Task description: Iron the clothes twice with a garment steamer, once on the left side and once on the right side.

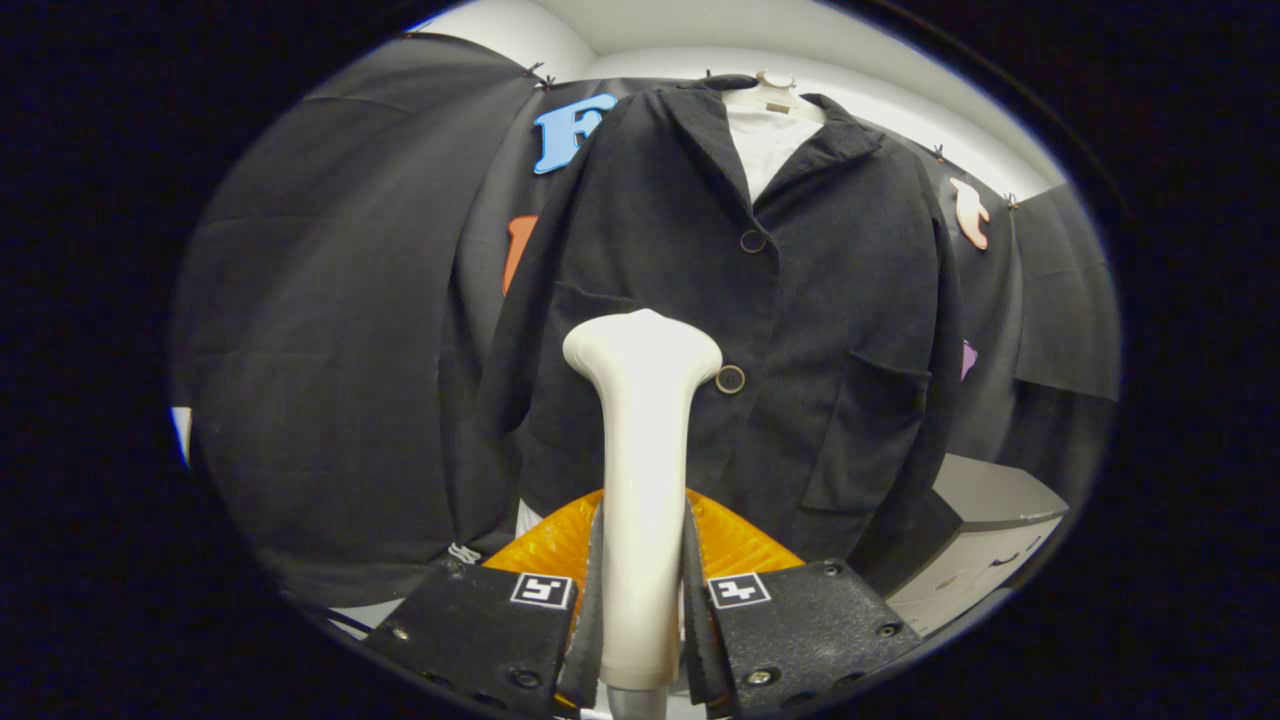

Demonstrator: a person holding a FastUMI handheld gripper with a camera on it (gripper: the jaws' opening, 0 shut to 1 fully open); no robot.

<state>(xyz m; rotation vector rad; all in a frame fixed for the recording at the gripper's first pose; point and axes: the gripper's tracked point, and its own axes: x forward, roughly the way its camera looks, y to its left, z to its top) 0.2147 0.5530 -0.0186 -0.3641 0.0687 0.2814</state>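
Note:
A dark buttoned jacket [800, 300] hangs on a white hanger [770, 92] in front of the booth wall, over a white inner garment. My gripper [640, 600] is shut on the handle of a white garment steamer [642, 440], both fingers pressing its sides. The steamer stands upright between the fingers, its wide head [640, 345] held against or just before the jacket's left front panel, beside the lower button [730, 379]. Whether the head touches the cloth I cannot tell.
A grey-white box or cabinet [985, 540] stands low to the right of the jacket. An orange ribbed object [730, 545] lies just beyond the fingers under the jacket's hem. Black cloth wall surrounds the jacket on both sides.

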